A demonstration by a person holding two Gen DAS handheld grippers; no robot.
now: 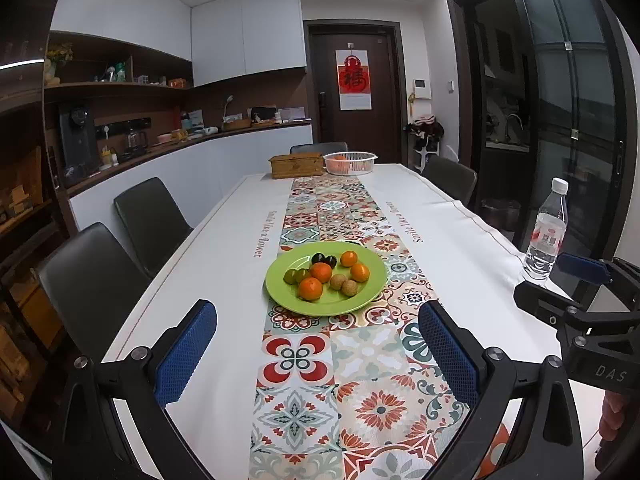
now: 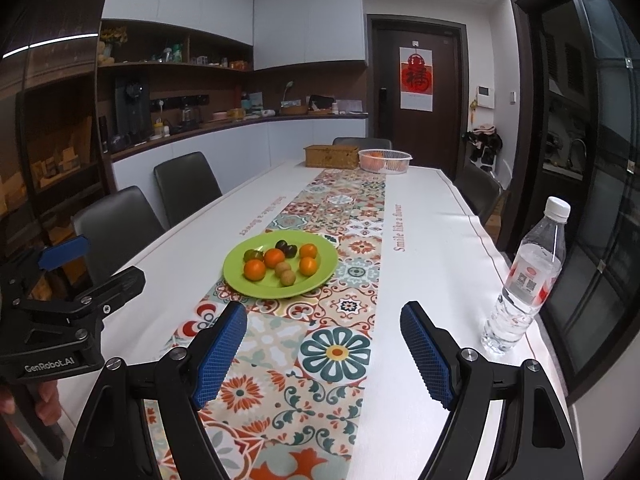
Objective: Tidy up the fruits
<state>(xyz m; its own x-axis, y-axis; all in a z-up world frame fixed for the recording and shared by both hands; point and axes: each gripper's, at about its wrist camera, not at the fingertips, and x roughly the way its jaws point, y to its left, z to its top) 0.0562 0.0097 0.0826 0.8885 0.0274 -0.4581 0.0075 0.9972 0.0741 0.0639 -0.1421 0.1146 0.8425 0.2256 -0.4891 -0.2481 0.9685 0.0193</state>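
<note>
A green plate (image 1: 372, 294) (image 2: 316, 276) sits mid-table on the patterned runner. It holds several small oranges (image 1: 310, 289) (image 2: 255, 270), two dark plums (image 1: 324, 259) (image 2: 286, 248), green fruits (image 1: 295, 276) (image 2: 253, 255) and two tan round fruits (image 1: 344, 284) (image 2: 285, 273). My left gripper (image 1: 318, 332) is open and empty, short of the plate. My right gripper (image 2: 324, 332) is open and empty, also short of the plate. A white mesh basket (image 1: 350, 162) (image 2: 385, 161) with orange fruit stands at the far end.
A water bottle (image 1: 546, 232) (image 2: 524, 276) stands near the table's right edge. A woven box (image 1: 296, 165) (image 2: 331, 156) sits beside the basket. Dark chairs (image 1: 148, 220) (image 2: 186, 186) line the left side and far end. The other gripper shows at each view's side.
</note>
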